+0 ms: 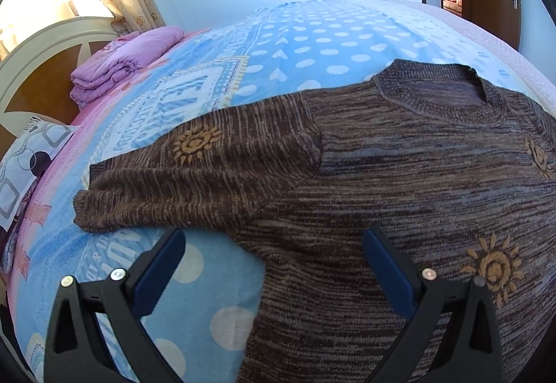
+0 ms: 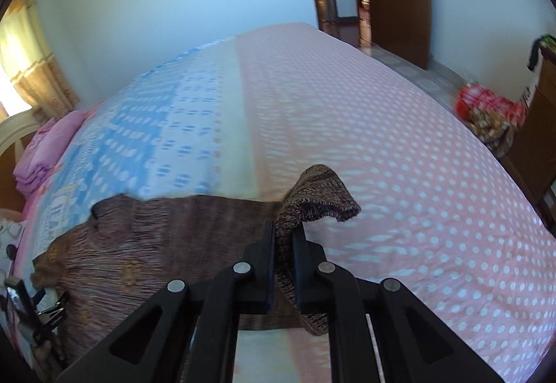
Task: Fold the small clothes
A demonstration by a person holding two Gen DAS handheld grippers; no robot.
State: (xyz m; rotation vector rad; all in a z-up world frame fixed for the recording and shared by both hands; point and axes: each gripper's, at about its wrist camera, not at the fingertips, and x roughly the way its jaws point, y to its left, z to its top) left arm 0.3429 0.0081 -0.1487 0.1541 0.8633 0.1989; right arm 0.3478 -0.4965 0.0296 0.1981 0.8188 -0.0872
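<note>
Brown marled knit sweater with orange sun motifs [image 1: 399, 181] lies flat on the dotted blue-and-pink bedspread [image 1: 312, 46], collar away from the cameras. Right gripper [image 2: 283, 237] is pressed together, pinching the right sleeve cuff [image 2: 319, 195], lifted off the bed. Body lies leftward from it; fold likely goes that way. Left gripper [image 1: 274, 244] is spread wide, hovering over the left armpit edge, the left sleeve [image 1: 194, 181] just ahead.

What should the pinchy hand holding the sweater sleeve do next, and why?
Probably carry the sleeve across onto the sweater's chest. The right gripper is already shut on it and has it lifted off the bedsheet, while the left gripper hovers open over the sweater's other side.
</note>
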